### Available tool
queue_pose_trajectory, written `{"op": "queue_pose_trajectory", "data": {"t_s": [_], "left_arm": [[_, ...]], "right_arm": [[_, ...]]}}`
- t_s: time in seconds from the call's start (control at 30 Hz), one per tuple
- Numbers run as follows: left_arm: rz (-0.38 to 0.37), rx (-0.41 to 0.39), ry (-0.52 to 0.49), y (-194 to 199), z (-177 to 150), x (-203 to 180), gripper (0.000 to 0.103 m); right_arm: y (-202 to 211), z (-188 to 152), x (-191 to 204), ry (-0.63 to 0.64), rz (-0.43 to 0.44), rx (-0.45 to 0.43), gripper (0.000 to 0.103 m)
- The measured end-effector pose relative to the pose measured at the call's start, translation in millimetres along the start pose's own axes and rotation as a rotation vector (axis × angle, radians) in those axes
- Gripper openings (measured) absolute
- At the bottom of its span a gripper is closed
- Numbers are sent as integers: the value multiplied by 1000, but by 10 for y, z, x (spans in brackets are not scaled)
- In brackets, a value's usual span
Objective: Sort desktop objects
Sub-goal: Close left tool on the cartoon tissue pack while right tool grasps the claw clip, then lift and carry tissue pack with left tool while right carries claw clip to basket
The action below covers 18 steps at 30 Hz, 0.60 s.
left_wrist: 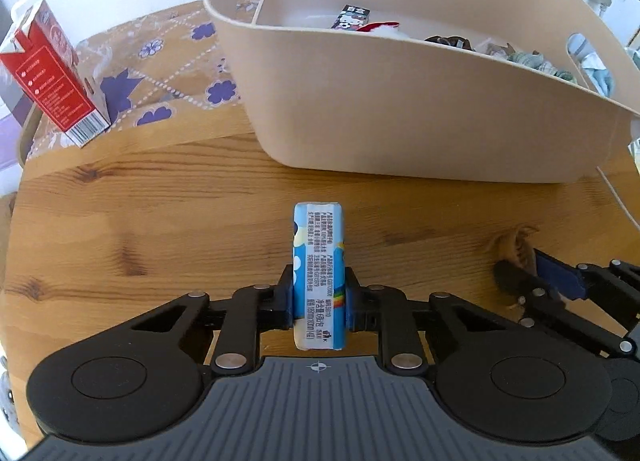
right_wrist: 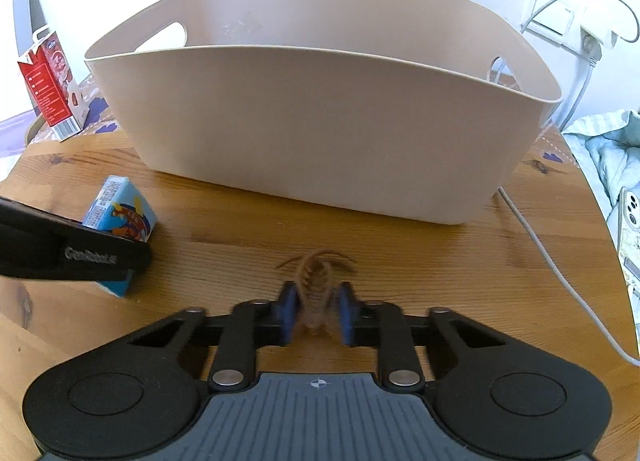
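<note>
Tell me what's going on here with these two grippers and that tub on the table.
A person is sorting desk items with two handheld grippers. The left gripper is clamped on a small blue drink carton just above the wooden table. The right gripper straddles a brown toy insect, not clearly closed yet. The beige tub behind already holds several items. A red milk carton stands far left.

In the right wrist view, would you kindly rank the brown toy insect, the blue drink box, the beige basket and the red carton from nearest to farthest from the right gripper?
1. Brown toy insect, between the right gripper's pads.
2. Blue drink box, left.
3. Beige basket, ahead.
4. Red carton, far left.
</note>
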<state>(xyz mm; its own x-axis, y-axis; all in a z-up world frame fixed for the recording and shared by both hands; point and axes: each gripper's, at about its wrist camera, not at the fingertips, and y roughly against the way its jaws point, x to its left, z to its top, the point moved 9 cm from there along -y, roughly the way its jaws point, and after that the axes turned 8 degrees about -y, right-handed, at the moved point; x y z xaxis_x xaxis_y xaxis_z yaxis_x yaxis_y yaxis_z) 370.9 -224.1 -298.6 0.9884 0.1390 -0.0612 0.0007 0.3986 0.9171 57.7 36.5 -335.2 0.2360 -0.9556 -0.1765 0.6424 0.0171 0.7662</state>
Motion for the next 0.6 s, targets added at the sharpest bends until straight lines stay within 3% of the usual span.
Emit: {"op": "queue_pose_trajectory", "data": {"t_s": [0.27, 0.6], "left_arm": [[12, 4, -19, 21, -125, 63, 20], [14, -23, -54, 235, -204, 122, 20]], "right_arm": [[-158, 98, 97, 2, -3, 14, 17], [68, 122, 36, -24, 29, 0, 17]]}}
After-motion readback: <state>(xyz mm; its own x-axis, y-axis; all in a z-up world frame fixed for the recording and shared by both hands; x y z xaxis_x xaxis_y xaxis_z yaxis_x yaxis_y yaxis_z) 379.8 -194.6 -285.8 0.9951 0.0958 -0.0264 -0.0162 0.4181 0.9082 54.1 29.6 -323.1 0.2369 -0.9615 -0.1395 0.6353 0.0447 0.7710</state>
